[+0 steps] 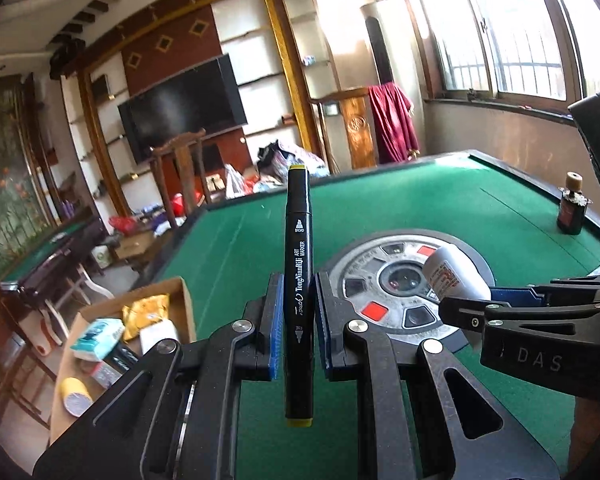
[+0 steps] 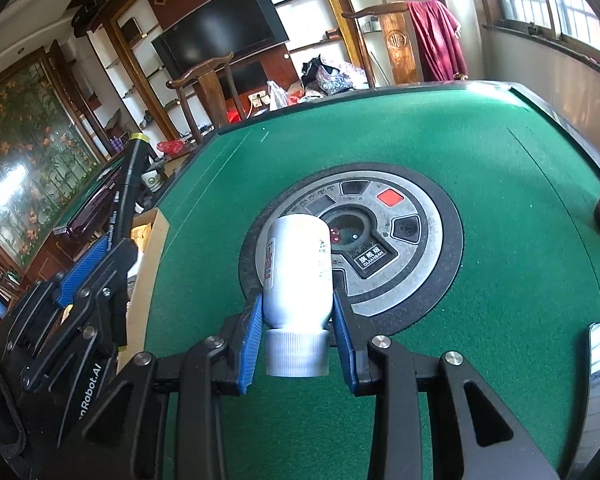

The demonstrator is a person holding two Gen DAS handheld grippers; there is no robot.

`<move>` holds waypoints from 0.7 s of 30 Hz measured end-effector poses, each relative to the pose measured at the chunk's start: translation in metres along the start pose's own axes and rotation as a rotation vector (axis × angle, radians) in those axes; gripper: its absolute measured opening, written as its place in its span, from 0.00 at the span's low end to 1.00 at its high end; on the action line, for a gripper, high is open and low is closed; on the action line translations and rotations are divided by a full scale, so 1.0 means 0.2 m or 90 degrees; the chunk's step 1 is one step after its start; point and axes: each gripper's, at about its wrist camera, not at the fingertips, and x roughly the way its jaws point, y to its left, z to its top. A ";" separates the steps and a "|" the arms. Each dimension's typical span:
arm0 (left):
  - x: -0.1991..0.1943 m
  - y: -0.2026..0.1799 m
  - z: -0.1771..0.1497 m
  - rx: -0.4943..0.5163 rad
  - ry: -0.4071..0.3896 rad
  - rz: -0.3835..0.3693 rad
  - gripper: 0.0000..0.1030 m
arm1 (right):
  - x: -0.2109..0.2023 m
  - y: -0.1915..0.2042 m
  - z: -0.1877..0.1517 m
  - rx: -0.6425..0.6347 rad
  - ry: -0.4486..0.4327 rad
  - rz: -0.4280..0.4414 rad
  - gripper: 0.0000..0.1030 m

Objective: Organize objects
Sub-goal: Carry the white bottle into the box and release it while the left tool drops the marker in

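While left gripper (image 1: pixel 296 316) clamps marker (image 1: pixel 298 264), right gripper (image 2: pixel 298 340) clamps bottle (image 2: pixel 298 268).

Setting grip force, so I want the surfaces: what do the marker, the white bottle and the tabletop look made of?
Black marker: smooth, slightly glossy plastic, printed white lettering. White bottle: likely plastic, glossy sheen, with a ridged white cap. Tabletop: matte green felt-like cloth; no reflections.

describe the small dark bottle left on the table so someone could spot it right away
Start at the green felt table and follow it to the far right edge, under the windows. There a small dark bottle stands upright, alone. Its brown stopper and dark body set it apart from the white bottle that the right tongs hold.
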 end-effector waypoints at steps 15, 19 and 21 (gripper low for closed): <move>-0.18 0.25 -0.05 -0.087 -0.037 0.028 0.14 | -0.10 0.27 -0.08 -0.047 -0.026 0.024 0.33; -0.23 0.33 -0.07 -0.115 -0.039 0.034 0.14 | -0.09 0.35 -0.09 -0.056 -0.023 0.034 0.33; -0.26 0.38 -0.09 -0.130 -0.041 0.034 0.14 | -0.08 0.39 -0.10 -0.061 -0.020 0.040 0.33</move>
